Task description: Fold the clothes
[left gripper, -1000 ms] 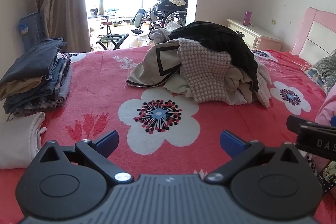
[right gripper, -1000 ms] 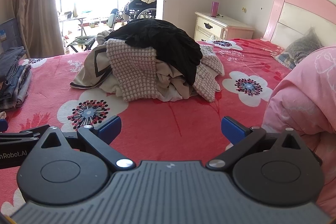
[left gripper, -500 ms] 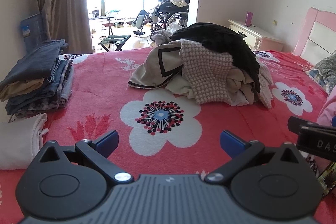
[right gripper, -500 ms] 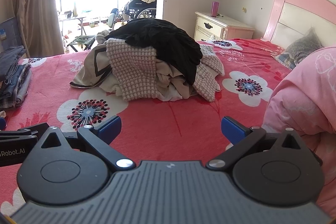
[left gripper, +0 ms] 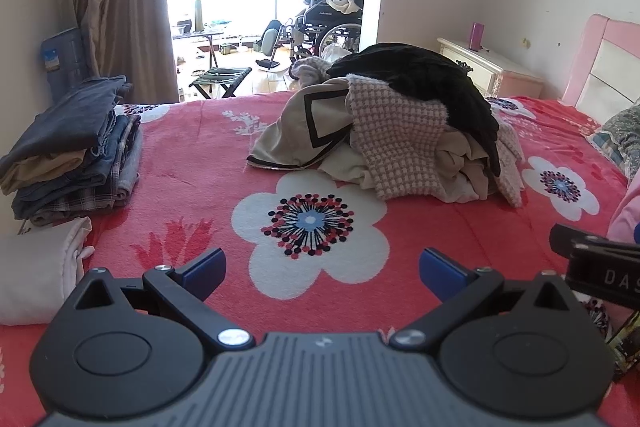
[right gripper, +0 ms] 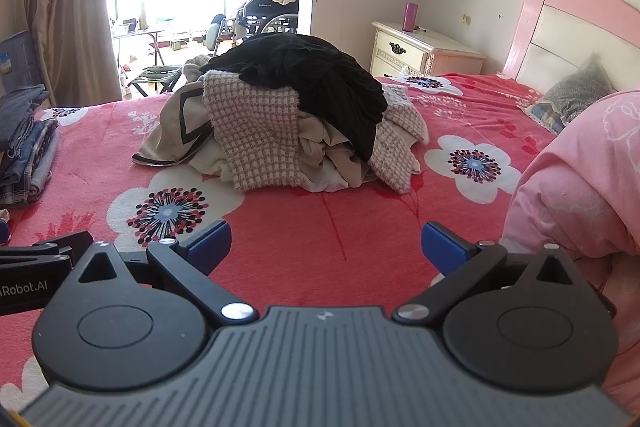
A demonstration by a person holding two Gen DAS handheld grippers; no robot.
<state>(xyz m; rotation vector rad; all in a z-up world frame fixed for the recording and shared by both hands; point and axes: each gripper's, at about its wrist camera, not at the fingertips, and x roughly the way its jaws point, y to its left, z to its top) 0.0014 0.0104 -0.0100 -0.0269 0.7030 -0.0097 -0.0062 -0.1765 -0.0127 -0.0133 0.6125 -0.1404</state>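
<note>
A heap of unfolded clothes [left gripper: 400, 139] lies mid-bed on the red flowered bedspread [left gripper: 200, 163]; it also shows in the right wrist view [right gripper: 288, 131]. A black garment [right gripper: 316, 79] tops a checked knit [right gripper: 256, 131] and a beige piece with black trim [left gripper: 304, 131]. My left gripper [left gripper: 322, 273] is open and empty, low over the bedspread, well short of the heap. My right gripper [right gripper: 326, 245] is open and empty, also short of the heap. The right gripper's edge [left gripper: 596, 275] shows at the right of the left wrist view.
A stack of folded clothes [left gripper: 76, 151] sits at the bed's left edge, with a folded white cloth [left gripper: 36, 267] in front of it. A pink quilt [right gripper: 580, 187] bulks at the right. A pillow [right gripper: 572, 99], pink headboard [right gripper: 560, 23] and nightstand [right gripper: 420, 51] stand behind.
Both grippers have drifted slightly; the heap sits a little farther right in the left wrist view. Jaws stay open and nothing was grasped.
</note>
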